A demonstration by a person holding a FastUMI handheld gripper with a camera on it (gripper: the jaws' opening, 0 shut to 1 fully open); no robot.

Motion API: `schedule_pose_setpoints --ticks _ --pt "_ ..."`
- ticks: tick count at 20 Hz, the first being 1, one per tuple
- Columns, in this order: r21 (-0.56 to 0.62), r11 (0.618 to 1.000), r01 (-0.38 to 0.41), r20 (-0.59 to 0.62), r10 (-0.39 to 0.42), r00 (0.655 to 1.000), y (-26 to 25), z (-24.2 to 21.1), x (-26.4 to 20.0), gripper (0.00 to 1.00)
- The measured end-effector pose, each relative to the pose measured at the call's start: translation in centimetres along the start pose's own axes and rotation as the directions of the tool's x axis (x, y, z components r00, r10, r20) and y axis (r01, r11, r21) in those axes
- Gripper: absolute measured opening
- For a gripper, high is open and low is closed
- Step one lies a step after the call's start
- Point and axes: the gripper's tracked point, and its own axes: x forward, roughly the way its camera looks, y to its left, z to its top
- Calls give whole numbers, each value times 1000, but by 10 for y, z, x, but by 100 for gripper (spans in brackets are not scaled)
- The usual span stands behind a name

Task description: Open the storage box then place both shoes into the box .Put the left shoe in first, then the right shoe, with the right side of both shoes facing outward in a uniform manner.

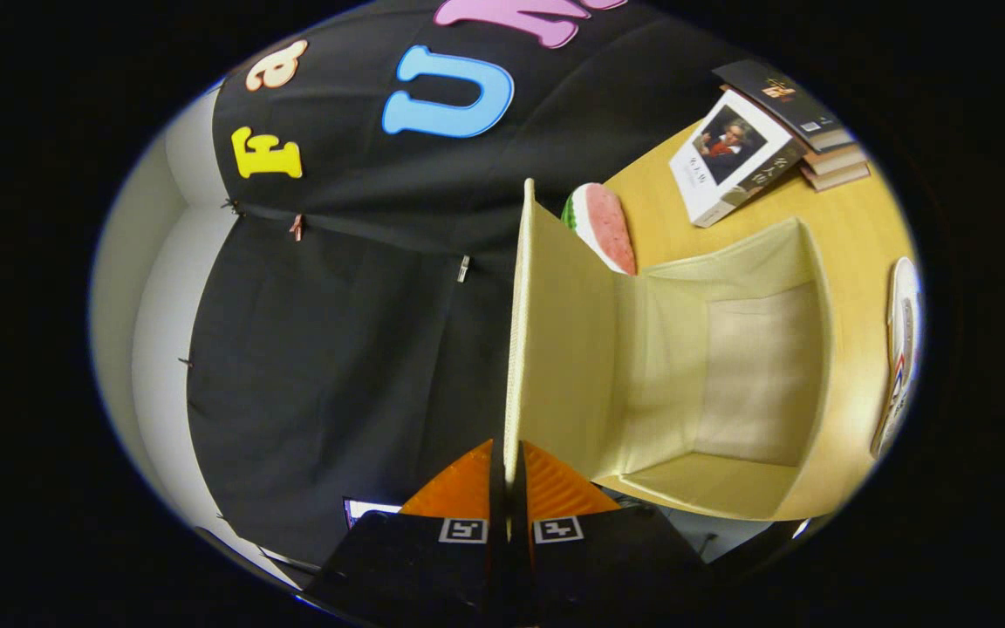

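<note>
A pale yellow fabric storage box [729, 349] stands on the wooden table [851, 227], seen rolled sideways, with its inside bare. Its lid [555, 331] is lifted upright and runs edge-on straight ahead from my fingers. My gripper [509, 471] is shut on the lid's near edge, one finger on each face of the flap. Beyond the box's open side, at the table's edge, lies a white shoe [902, 349], only partly in sight.
A watermelon-slice toy [605, 225] lies on the table just behind the lid. A stack of books [764, 139] sits farther back on the table. The booth's black cloth wall [337, 349] hangs on the other side of the lid.
</note>
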Motion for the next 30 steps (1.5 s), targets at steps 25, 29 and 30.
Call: schedule_pose_setpoints --ticks 25,29,30 --pt "-398 871 289 250 -201 947 -6 38 0 97" --pt "-497 700 512 398 -340 852 -62 57 -106 97" --pt "-509 648 567 430 -379 819 -83 59 -132 98"
